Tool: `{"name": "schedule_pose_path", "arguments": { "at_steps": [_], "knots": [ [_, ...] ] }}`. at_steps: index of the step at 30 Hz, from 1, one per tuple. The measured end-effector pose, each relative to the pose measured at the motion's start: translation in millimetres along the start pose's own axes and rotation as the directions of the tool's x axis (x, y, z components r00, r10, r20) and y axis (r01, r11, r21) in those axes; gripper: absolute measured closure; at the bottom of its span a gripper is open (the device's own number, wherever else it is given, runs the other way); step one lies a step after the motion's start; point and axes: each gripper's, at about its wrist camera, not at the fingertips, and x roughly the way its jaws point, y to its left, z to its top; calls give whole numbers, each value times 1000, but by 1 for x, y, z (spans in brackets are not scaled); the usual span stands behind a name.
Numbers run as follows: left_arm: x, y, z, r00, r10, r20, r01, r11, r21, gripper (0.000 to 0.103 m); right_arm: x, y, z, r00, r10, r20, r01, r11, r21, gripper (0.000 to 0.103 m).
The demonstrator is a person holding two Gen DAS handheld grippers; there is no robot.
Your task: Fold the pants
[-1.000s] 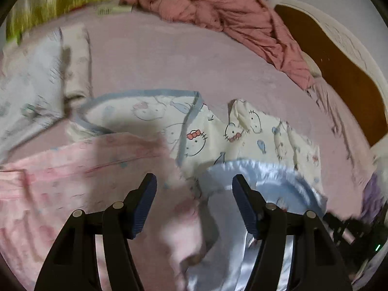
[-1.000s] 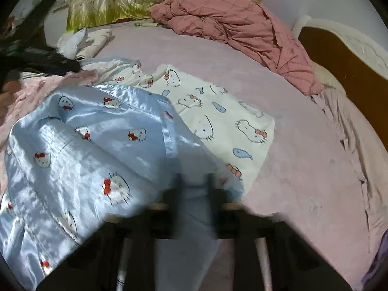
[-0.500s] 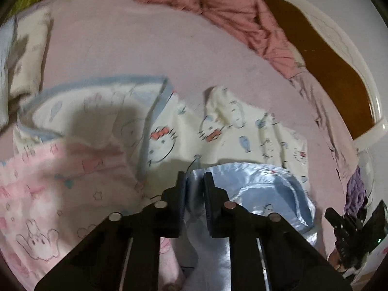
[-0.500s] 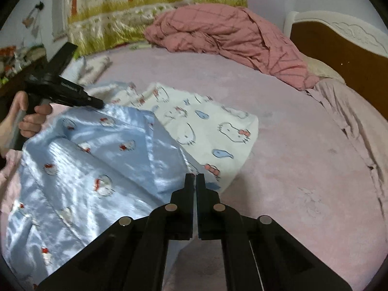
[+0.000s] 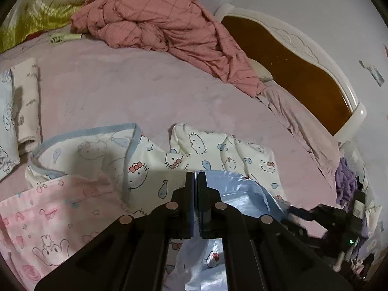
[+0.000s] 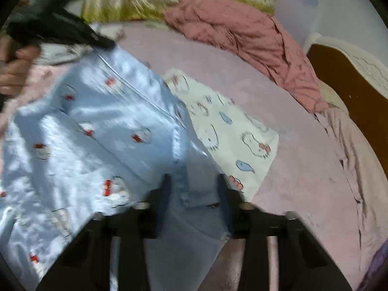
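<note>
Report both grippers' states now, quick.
Left gripper: shut on the edge of the shiny light-blue satin pants.
Right gripper: jaws just opening, apart, with the pants' fabric lying between them, not pinched.

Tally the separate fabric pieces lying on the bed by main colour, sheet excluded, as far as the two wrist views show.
Light blue satin pants: 1
Cream cat-print cloth: 1
Pink bunny-print cloth: 1
Dusty red checked blanket: 1
Pale folded cloth: 1
Total: 5

Glossy satin pants (image 6: 97,131); matt fleece bedcover (image 5: 126,89).
</note>
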Motion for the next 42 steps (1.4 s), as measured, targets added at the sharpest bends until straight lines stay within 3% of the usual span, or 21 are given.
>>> {"name": "schedule_pose_path", "arguments": {
  "at_steps": [3,9,13,16,21,26,33,39,42],
  "knots": [
    [-5,-1,-1,1000,4,10,-4,1000,8,102,10,-11,-2,999,-43,-16,44,997,58,102],
    [-32,-9,-20,999,-7,43,4,998,69,102,-27,-40,-20,995,-44,88,28,984,176,103],
    [-64,-19,-39,995,-65,70,56,992,115,102,-67,-49,-30,989,-32,141,5,982,189,103],
    [-88,-28,-58,995,-69,74,56,986,155,102,-95,-49,-41,986,-3,167,-30,980,195,103],
    [-111,-27,-102,995,-85,52,77,988,134,102,-117,-35,-66,986,26,167,-59,980,192,103],
    [-119,-28,-145,999,-29,43,20,983,185,102,-125,-25,-92,987,58,153,-91,971,222,102],
    [-114,-14,-179,1000,-1,-1,1,988,157,101,-116,-4,-117,990,103,93,-121,968,219,102],
    [-126,-23,-198,1000,26,5,-27,980,199,88,-110,-3,-135,989,137,56,-147,954,263,102],
    [-129,-23,-196,1000,12,10,-14,987,159,63,-112,2,-140,988,144,55,-153,955,255,102]
  ]
}}
